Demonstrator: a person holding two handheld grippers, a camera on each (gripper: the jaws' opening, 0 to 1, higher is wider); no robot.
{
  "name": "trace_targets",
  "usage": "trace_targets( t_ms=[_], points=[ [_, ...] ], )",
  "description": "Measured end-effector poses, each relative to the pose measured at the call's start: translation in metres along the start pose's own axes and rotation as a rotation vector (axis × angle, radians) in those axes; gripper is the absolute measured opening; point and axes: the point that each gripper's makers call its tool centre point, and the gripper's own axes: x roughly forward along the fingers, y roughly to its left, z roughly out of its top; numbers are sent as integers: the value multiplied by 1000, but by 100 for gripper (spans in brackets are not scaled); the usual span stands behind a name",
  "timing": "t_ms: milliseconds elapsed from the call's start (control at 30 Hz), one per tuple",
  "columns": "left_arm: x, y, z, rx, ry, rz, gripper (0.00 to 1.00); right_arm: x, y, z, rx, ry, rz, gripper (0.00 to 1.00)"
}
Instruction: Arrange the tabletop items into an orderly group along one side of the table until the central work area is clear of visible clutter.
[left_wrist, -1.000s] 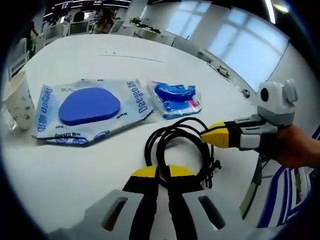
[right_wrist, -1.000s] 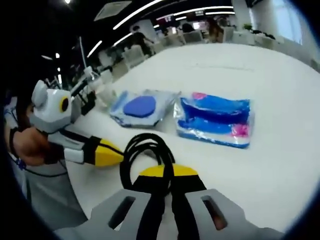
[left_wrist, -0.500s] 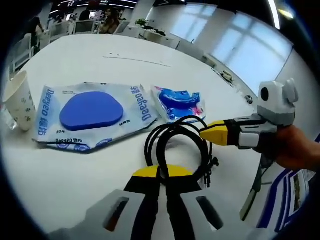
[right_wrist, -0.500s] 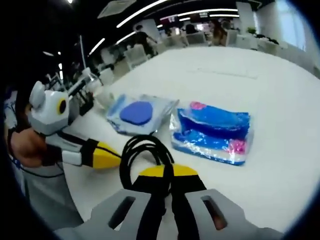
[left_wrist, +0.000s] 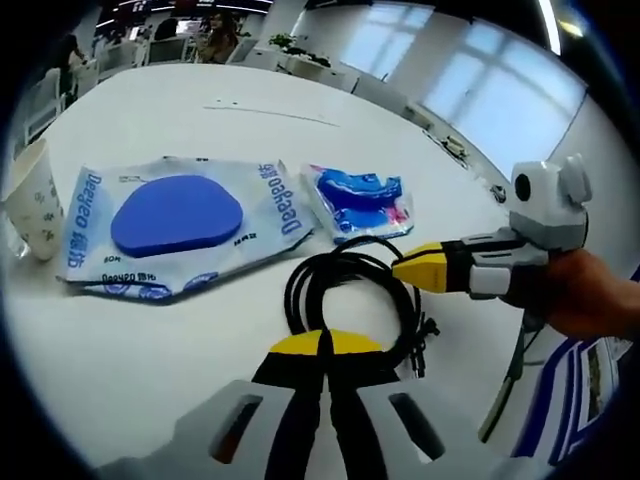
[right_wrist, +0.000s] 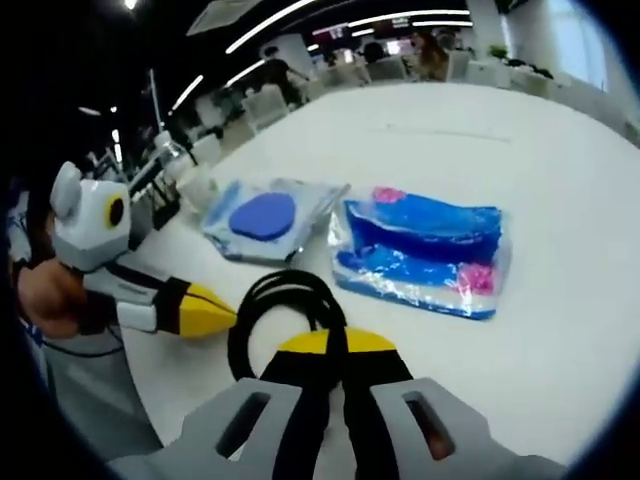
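Observation:
A coiled black cable (left_wrist: 345, 290) lies on the white table (left_wrist: 150, 330) near its edge. My left gripper (left_wrist: 325, 345) has its yellow-tipped jaws shut on the coil's near side. My right gripper (left_wrist: 405, 268) comes in from the right with a hand behind it, and its tips are closed on the coil's far right edge. In the right gripper view the coil (right_wrist: 275, 310) sits just ahead of my right gripper (right_wrist: 335, 343), and the left gripper (right_wrist: 215, 312) touches it from the left. Beyond the coil lie a wipes pack with a blue oval lid (left_wrist: 180, 215) and a blue-and-pink packet (left_wrist: 355, 200).
A patterned paper cup (left_wrist: 30, 205) stands left of the wipes pack. The wipes pack (right_wrist: 265, 215) and the packet (right_wrist: 425, 255) lie side by side, with bare white table (right_wrist: 520, 150) stretching beyond them. Chairs and people are far off in the room.
Both views have drifted slightly. Both grippers stay shut on the cable coil. In the right gripper view the coil now sits a little closer to the blue-and-pink packet.

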Motion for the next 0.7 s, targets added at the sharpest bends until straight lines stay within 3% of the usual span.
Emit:
trace_targets(
  t_ms=[333, 467, 700],
  points=[
    [0, 2, 0, 0, 8, 34, 0, 9, -3, 7, -11, 2, 7, 0],
    [-3, 2, -3, 14, 19, 32, 0, 8, -1, 5, -61, 23, 22, 1],
    [-14, 9, 4, 9, -8, 36, 0, -9, -5, -6, -25, 19, 1, 12]
  ],
)
